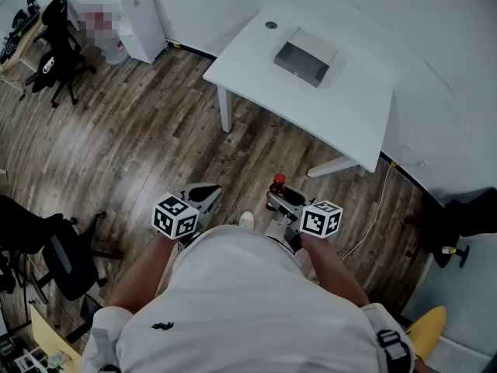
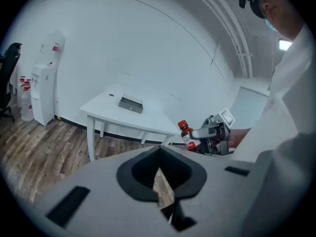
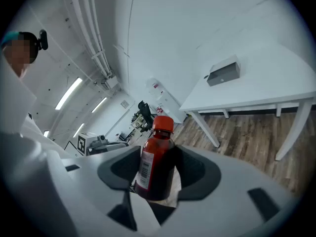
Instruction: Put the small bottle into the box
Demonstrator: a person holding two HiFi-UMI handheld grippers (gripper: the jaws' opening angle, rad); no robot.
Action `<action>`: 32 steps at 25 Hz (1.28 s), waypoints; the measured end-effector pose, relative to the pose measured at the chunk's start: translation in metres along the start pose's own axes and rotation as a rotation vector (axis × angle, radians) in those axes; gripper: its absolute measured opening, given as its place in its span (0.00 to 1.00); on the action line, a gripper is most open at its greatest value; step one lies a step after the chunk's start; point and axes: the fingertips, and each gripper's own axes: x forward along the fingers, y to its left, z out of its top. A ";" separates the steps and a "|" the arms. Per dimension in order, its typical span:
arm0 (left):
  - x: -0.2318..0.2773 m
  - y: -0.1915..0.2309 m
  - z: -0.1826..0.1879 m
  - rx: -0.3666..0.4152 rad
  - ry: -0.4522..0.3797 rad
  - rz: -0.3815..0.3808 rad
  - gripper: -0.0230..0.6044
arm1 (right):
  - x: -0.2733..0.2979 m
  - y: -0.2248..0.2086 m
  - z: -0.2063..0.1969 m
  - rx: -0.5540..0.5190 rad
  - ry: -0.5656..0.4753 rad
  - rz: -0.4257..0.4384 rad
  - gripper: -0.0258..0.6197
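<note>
The small bottle (image 1: 278, 183), dark red with a red cap and a white label, stands upright between the jaws of my right gripper (image 1: 280, 201), which is shut on it. The right gripper view shows the bottle (image 3: 155, 162) pressed between the dark pads (image 3: 195, 174). My left gripper (image 1: 205, 196) hangs beside it with its jaws together and nothing between them. From the left gripper view the bottle (image 2: 185, 135) shows in the right gripper (image 2: 212, 132). The grey box (image 1: 305, 55) lies on the white table (image 1: 349, 107) ahead, well away from both grippers.
I stand on a wood floor a few steps from the table. A white water dispenser (image 1: 140, 14) stands by the far wall. Black office chairs (image 1: 58, 45) are at the left, another (image 1: 62, 255) close behind. A cable (image 1: 373, 216) runs over the floor at the right.
</note>
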 end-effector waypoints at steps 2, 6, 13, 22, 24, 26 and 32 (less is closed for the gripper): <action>0.018 -0.002 0.015 0.028 -0.001 0.008 0.05 | -0.010 -0.015 0.014 0.003 -0.026 0.006 0.39; 0.057 -0.009 0.039 0.058 0.015 0.003 0.05 | -0.032 -0.045 0.035 0.023 -0.066 -0.007 0.39; 0.091 -0.014 0.064 0.104 0.089 -0.043 0.05 | -0.046 -0.078 0.046 0.051 -0.106 -0.062 0.39; 0.108 0.032 0.102 0.117 0.056 -0.115 0.05 | -0.009 -0.096 0.079 0.006 -0.056 -0.160 0.39; 0.114 0.049 0.114 0.116 0.060 -0.151 0.05 | 0.002 -0.102 0.094 0.008 -0.059 -0.194 0.39; 0.120 0.065 0.132 0.119 0.058 -0.193 0.05 | 0.013 -0.110 0.112 0.010 -0.061 -0.227 0.39; 0.119 0.123 0.181 0.102 0.047 -0.268 0.05 | 0.060 -0.134 0.172 0.013 -0.056 -0.315 0.39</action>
